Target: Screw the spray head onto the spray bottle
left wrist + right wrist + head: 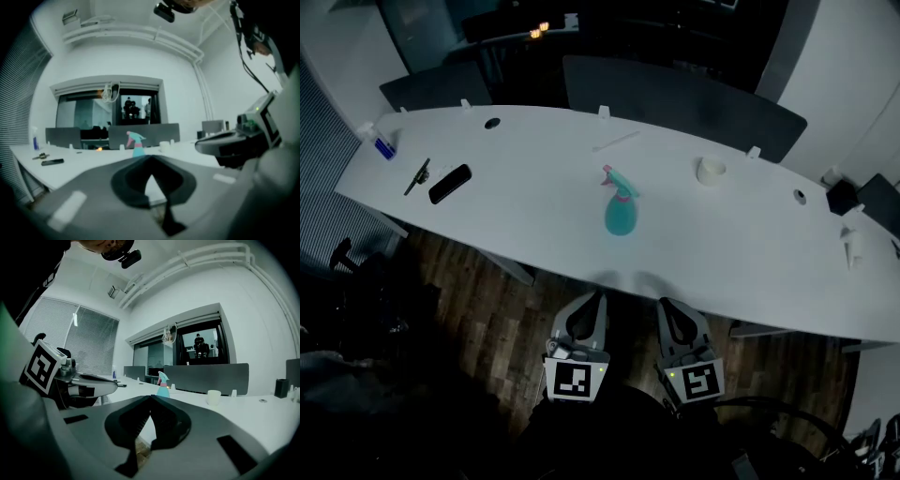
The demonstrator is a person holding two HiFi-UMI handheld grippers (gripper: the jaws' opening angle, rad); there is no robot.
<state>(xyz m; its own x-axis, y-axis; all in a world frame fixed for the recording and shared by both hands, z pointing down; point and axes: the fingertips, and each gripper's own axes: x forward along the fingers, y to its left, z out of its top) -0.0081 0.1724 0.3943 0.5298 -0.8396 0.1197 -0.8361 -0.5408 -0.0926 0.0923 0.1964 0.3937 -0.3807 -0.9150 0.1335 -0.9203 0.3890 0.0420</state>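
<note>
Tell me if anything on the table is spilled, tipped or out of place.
Nothing stands out. The bottle stands upright on the table with the spray head on top, and no spill shows around it. The left gripper and right gripper are shut and empty, short of the table's edge.

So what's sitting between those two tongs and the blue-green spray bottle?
Nothing. The head view shows only bare white table between the spray bottle and the left tongs and right tongs.
</note>
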